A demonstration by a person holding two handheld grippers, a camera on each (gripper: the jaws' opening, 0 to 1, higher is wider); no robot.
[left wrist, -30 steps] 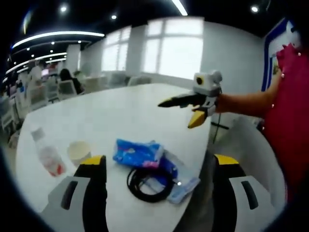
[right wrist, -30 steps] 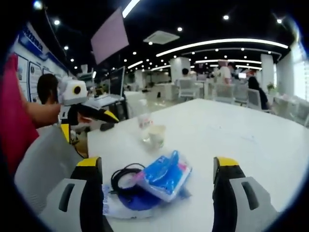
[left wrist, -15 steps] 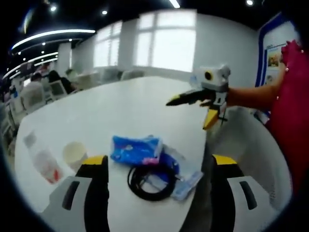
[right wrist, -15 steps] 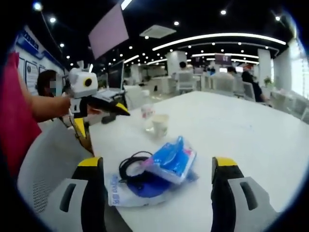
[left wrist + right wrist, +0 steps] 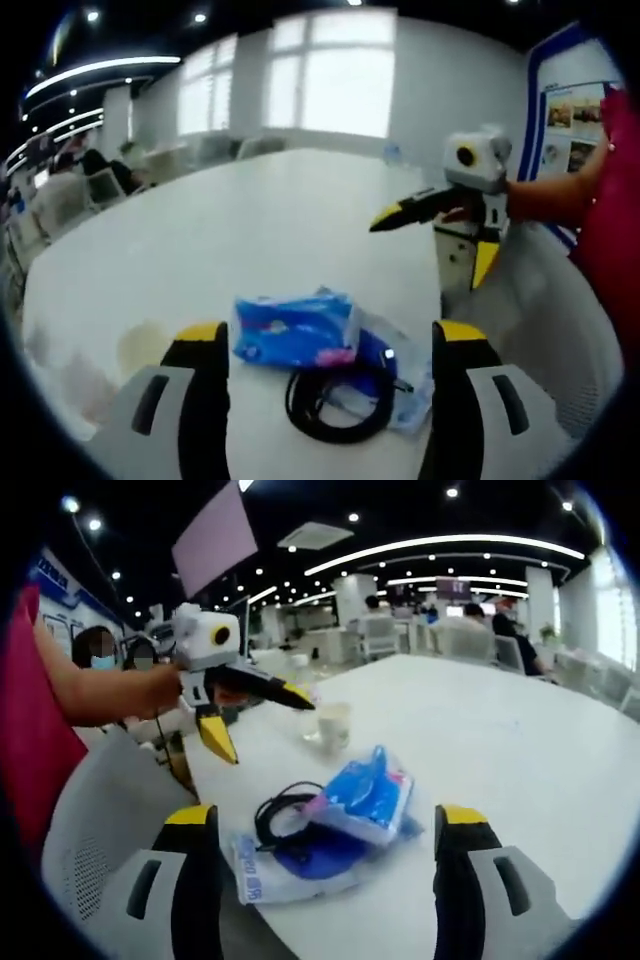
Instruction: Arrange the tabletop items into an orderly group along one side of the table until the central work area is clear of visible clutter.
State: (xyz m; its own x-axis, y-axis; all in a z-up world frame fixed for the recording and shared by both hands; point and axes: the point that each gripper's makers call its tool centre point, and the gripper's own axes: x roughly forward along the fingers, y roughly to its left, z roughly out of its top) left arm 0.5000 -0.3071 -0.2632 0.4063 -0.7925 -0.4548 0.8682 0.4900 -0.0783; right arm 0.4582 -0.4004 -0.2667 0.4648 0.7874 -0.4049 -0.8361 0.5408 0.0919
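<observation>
White bench [image 5: 250,210], big and mostly bare. Clutter sits in one pile at its near edge: blue tissue pack [image 5: 295,330] on top of a flat blue-and-clear bag [image 5: 290,865], black cable coil [image 5: 335,405] touching both. Paper cup [image 5: 332,723] and a clear bottle [image 5: 300,670] stand together, farther along that edge in the right gripper view; in the left gripper view the cup [image 5: 145,345] is a blur left of the pile.

Left gripper [image 5: 250,705] fingers open wide, holding nothing, hovering over the bench edge near the cup. Right gripper [image 5: 440,235] fingers also open, empty, above the bench edge right of the pile.

Step, as I judge it: approach, no pick made yet. Next move probably calls for lowering one gripper onto the tissue pack or cable and closing, then sliding it toward the cup and bottle.

Versus a second ago: both cameras sit closer to the pile, and each gripper has swung further in over the bench.
</observation>
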